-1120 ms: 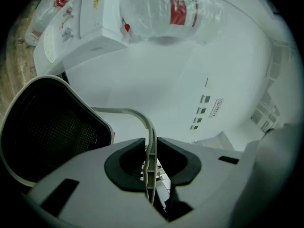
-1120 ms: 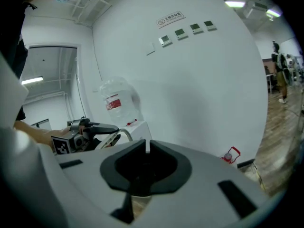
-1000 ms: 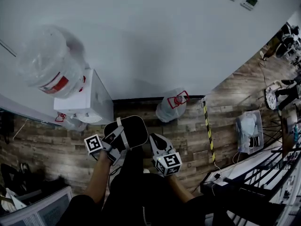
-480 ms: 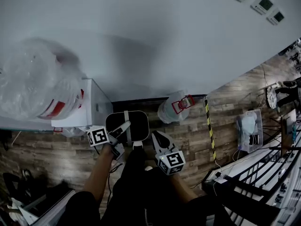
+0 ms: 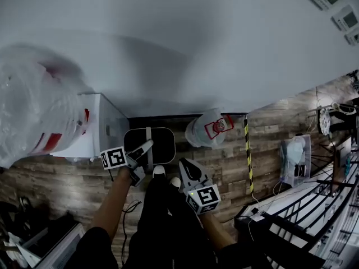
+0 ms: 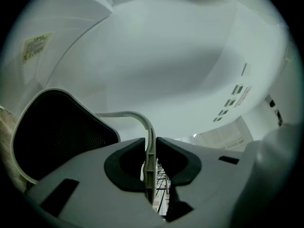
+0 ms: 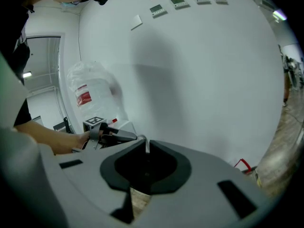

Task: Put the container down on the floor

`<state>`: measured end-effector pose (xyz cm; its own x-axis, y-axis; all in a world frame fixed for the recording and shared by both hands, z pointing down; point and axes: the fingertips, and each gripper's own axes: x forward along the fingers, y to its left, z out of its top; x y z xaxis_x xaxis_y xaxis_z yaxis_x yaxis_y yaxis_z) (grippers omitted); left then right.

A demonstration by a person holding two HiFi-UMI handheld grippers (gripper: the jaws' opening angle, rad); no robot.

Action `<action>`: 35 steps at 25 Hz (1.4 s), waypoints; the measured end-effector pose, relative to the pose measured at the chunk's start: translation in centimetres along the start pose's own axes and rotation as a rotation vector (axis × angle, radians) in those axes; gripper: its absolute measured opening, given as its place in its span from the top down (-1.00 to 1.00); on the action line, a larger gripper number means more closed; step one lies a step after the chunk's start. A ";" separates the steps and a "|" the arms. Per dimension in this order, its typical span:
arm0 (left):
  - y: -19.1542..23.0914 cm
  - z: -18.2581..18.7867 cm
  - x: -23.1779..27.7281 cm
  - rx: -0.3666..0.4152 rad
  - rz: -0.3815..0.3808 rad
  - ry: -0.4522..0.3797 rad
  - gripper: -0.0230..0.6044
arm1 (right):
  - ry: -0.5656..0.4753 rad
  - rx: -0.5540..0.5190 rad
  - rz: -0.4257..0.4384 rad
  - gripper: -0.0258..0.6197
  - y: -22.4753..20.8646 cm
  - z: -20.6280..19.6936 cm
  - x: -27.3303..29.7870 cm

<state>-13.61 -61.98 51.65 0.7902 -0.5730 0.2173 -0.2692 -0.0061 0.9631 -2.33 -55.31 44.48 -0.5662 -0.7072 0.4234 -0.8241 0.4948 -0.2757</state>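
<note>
The container [image 5: 162, 150] is a black bin with a pale rim and a thin white handle [image 5: 148, 136]. It hangs above the wood floor in front of the person's legs. My left gripper [image 5: 145, 148] is shut on the handle, which runs pinched between its jaws in the left gripper view [image 6: 151, 146], with the black container [image 6: 57, 132] to the left. My right gripper [image 5: 182, 164] is at the container's right edge. Its jaws are shut [image 7: 146, 148] with a thin white strip of the handle [image 7: 140, 139] between them. The left gripper [image 7: 118, 136] shows just beyond.
A white water dispenser [image 5: 98, 122] with a large wrapped bottle [image 5: 33, 111] stands at the left against the wall. A second water bottle [image 5: 207, 129] lies at the wall's base. Yellow-black tape [image 5: 247, 156], a plastic box [image 5: 295, 158] and black railing [image 5: 303, 223] are at the right.
The container has swung from tilted to square and moved slightly toward the wall's base. Both grippers stayed shut beside it. The head view has shifted toward the wall.
</note>
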 end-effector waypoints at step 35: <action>36.2 2.5 13.4 0.094 0.105 0.009 0.67 | -0.096 -0.088 0.107 0.84 -15.7 -24.1 21.1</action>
<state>-14.16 -71.93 89.05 0.7597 -0.5673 0.3179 -0.4010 -0.0238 0.9158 -1.03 -65.82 78.54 -0.6532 -0.6906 0.3104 -0.7568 0.6093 -0.2368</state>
